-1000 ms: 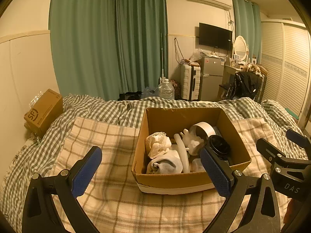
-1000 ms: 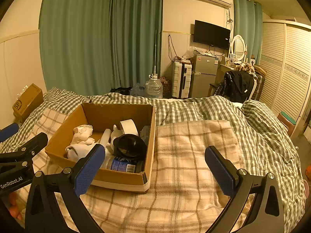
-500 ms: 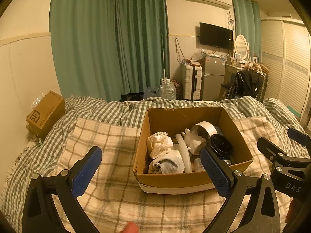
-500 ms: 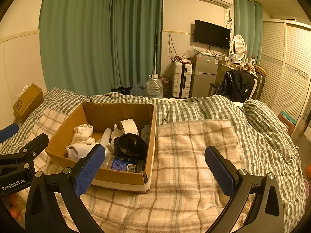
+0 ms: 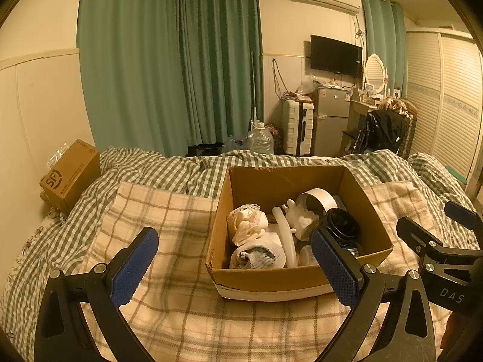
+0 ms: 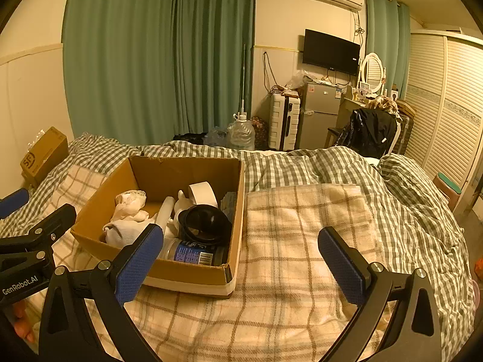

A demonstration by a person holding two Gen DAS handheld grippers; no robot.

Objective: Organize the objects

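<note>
An open cardboard box (image 5: pixel 289 279) (image 6: pixel 193 273) sits on a plaid blanket (image 5: pixel 169 211) on the bed. Inside lie crumpled white cloths (image 5: pixel 247 226), a grey-white sock (image 5: pixel 259 255), a white tube (image 5: pixel 283 235), a white figurine (image 5: pixel 302 220), a tape roll (image 5: pixel 320 200), a black round lid (image 6: pixel 205 221) and a jar with a blue label (image 6: pixel 193 253). My left gripper (image 5: pixel 235 267) is open and empty, held in front of the box's near-left side. My right gripper (image 6: pixel 241 262) is open and empty, right of the box over the blanket.
A closed cardboard parcel (image 5: pixel 71 175) sits at the bed's far left by the wall. The green checked duvet (image 6: pixel 332 166) covers the bed. Beyond the bed stand a water jug (image 5: pixel 261 140), a suitcase (image 5: pixel 297 131), a fridge and a wardrobe (image 6: pixel 446 105).
The left wrist view has shifted slightly; the box sits a little more to the right and nearer. The right gripper has hardly moved. Both stay open.
</note>
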